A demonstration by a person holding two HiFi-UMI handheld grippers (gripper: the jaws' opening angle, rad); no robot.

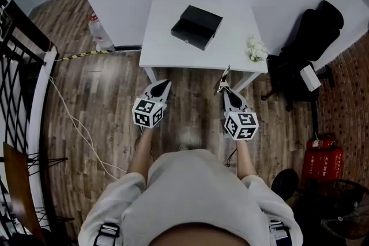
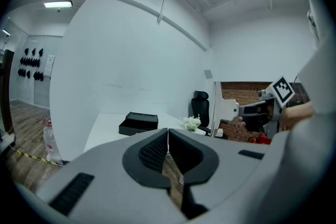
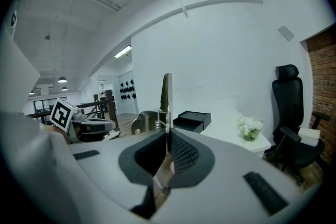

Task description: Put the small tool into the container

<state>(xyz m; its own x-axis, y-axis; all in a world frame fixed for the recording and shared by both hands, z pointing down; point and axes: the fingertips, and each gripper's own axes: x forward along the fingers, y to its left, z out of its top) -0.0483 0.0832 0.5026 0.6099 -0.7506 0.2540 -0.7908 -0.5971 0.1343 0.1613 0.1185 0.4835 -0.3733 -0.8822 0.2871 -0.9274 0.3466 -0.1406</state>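
A black box-shaped container (image 1: 196, 26) lies on the white table (image 1: 167, 43); it also shows in the left gripper view (image 2: 138, 123) and the right gripper view (image 3: 192, 119). My right gripper (image 1: 223, 89) hangs over the floor just short of the table's front edge. It is shut on a small thin metal tool (image 1: 223, 76), which sticks up from the jaws (image 3: 166, 98). My left gripper (image 1: 164, 85) is level with it to the left, shut (image 2: 168, 132), with nothing in it.
A small bunch of white flowers (image 1: 256, 50) stands on the table's right front corner. A black office chair (image 1: 311, 37) is right of the table, with a red box (image 1: 323, 159) on the floor nearer me. A cable (image 1: 75, 124) and a black railing (image 1: 17, 66) lie to the left.
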